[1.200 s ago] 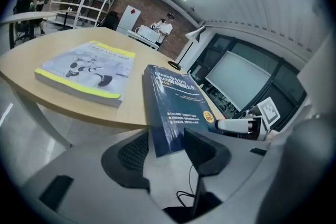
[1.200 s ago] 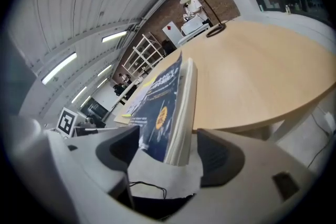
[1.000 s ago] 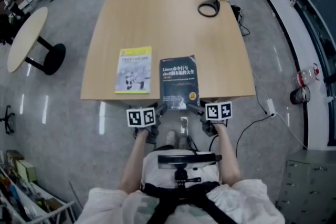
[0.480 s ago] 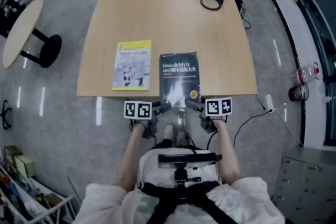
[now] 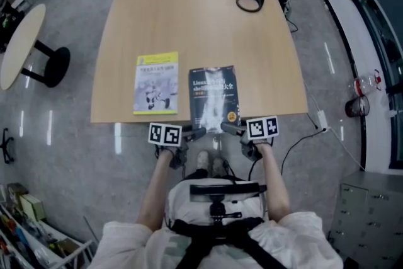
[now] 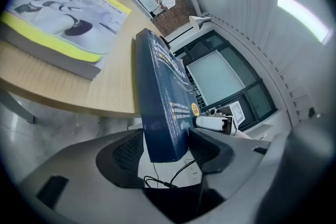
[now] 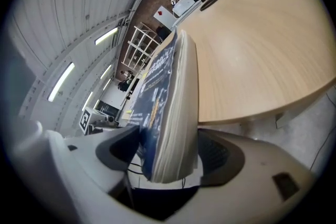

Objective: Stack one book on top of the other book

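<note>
My left claw (image 5: 196,133) has just been widening its jaws and has squared up to the near edge since a second ago. The dark blue book (image 5: 214,96) stands between the jaws, with both pads against its covers. My right claw (image 5: 227,130) is clenched on the same book's page edge. The book overhangs the near edge of the surface (image 5: 201,16), just beside the yellow book (image 5: 156,83). Judgement: two-handed grip established; lift and transfer onto the yellow book remain.

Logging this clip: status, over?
Left gripper and right gripper both shut on blue book, near corners. Book overhangs table edge, not yet on yellow book. Nothing between the books.
</note>
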Motion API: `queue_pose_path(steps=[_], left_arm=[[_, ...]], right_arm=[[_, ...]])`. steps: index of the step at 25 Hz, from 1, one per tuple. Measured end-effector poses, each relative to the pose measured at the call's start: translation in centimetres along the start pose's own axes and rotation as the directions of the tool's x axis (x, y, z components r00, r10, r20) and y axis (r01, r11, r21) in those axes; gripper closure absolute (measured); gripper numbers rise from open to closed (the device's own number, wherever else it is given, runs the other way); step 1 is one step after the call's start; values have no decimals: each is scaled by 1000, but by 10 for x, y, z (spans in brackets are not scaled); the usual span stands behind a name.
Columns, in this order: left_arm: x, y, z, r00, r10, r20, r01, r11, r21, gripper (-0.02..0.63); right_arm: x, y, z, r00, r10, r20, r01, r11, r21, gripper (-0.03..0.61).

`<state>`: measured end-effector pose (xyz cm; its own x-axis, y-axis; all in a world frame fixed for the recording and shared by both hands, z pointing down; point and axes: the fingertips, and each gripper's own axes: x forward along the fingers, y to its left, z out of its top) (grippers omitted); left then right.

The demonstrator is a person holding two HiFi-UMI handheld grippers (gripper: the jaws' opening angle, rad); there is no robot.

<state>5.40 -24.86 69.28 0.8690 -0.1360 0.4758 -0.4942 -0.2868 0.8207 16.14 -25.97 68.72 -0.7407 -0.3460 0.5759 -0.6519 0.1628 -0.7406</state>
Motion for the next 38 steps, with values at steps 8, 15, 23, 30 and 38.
queue_pose_path(steps=[8, 15, 23, 30, 38], left_arm=[[11, -3, 2, 998, -65, -9, 65, 998, 7, 336], [22, -6, 6, 997, -75, -2, 75, 997, -5, 336], [23, -6, 6, 999, -46, 30, 46, 999, 0, 333], [23, -6, 8, 1000, -14, 28, 14, 1000, -11, 330], [20, -6, 9, 995, 71, 68, -74, 996, 45, 330]], right_arm=[[4, 3, -1, 999, 31, -11, -31, 999, 30, 235], [10, -1, 0, 999, 24, -20, -24, 999, 38, 198], [15, -1, -2, 997, 75, -28, -73, 996, 52, 184], [18, 10, 0, 998, 40, -45, -40, 999, 10, 219], [12, 19, 4, 999, -36, -6, 36, 995, -98, 293]])
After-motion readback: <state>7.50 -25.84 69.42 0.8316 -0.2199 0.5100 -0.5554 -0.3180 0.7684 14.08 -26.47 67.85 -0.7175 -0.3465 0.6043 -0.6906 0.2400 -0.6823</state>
